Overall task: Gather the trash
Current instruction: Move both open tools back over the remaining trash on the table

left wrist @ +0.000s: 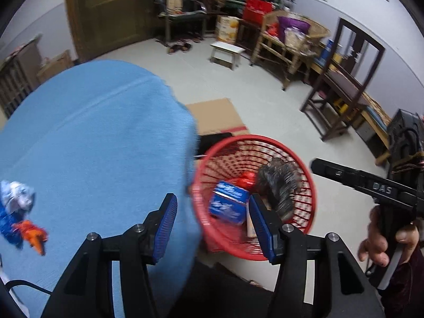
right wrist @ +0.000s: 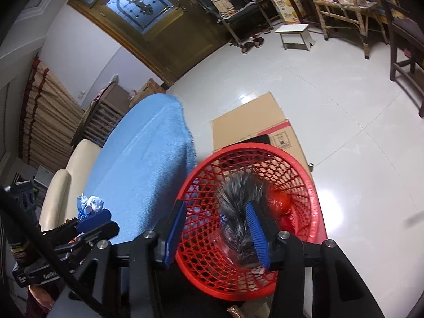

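A red mesh basket (left wrist: 296, 156) (right wrist: 315, 185) stands on the floor beside the table with the blue cloth (left wrist: 92, 137) (right wrist: 143, 164). In it lie a grey furry piece (left wrist: 278, 185) (right wrist: 238, 201), a blue box (left wrist: 229, 204) and something red (right wrist: 279, 202). My left gripper (left wrist: 213, 225) is open with nothing between its fingers, straddling the cloth's edge and the basket's rim. My right gripper (right wrist: 215, 234) hangs open over the basket; the furry piece lies below, beside its right finger. Crumpled white and blue trash (left wrist: 16, 198) (right wrist: 91, 204) and an orange scrap (left wrist: 33, 234) rest on the cloth.
Flat cardboard (left wrist: 214, 116) (right wrist: 251, 122) lies on the floor behind the basket. A white stool (left wrist: 226, 53), dark wooden chairs (left wrist: 341, 79) and cluttered shelves line the far wall. A hand (left wrist: 381, 235) grips the right tool. A cream sofa (right wrist: 69, 169) sits beyond the table.
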Demonstrator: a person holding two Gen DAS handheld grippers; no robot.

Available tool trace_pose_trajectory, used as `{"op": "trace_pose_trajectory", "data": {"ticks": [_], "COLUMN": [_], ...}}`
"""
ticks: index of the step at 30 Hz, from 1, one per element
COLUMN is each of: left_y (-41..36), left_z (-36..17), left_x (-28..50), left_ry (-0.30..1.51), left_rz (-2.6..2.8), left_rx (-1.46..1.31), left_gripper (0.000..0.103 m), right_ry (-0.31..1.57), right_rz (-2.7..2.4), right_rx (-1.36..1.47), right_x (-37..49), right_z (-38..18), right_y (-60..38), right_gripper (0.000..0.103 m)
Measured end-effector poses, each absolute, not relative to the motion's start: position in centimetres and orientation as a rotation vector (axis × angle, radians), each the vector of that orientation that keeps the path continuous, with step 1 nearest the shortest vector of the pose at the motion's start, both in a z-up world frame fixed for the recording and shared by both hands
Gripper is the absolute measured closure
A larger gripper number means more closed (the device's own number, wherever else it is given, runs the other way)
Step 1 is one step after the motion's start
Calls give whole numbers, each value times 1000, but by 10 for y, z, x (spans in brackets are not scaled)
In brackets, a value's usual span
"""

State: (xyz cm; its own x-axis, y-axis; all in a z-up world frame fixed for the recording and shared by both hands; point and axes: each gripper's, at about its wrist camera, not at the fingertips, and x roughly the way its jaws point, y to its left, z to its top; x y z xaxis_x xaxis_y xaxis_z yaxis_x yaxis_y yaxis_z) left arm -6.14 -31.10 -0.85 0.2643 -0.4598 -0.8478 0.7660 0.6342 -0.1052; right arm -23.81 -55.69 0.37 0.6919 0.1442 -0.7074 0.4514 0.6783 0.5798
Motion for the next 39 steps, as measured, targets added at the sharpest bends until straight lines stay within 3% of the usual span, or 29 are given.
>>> {"op": "trace_pose_trajectory", "data": {"ticks": [20, 39], "left_y": [-119, 1], "left_z": [-12, -21], "left_x": [-5, 9], "left_ry": [973, 947], "left_rz": [-383, -139], "left_rx": [99, -3], "left_gripper": [45, 45], "right_ry": [865, 900], "right_rz": [-70, 173], "right_rx": [693, 491], "right_x": [-192, -109], "right_z": [20, 55], "right_y": [-486, -364], "right_gripper": [52, 52]}}
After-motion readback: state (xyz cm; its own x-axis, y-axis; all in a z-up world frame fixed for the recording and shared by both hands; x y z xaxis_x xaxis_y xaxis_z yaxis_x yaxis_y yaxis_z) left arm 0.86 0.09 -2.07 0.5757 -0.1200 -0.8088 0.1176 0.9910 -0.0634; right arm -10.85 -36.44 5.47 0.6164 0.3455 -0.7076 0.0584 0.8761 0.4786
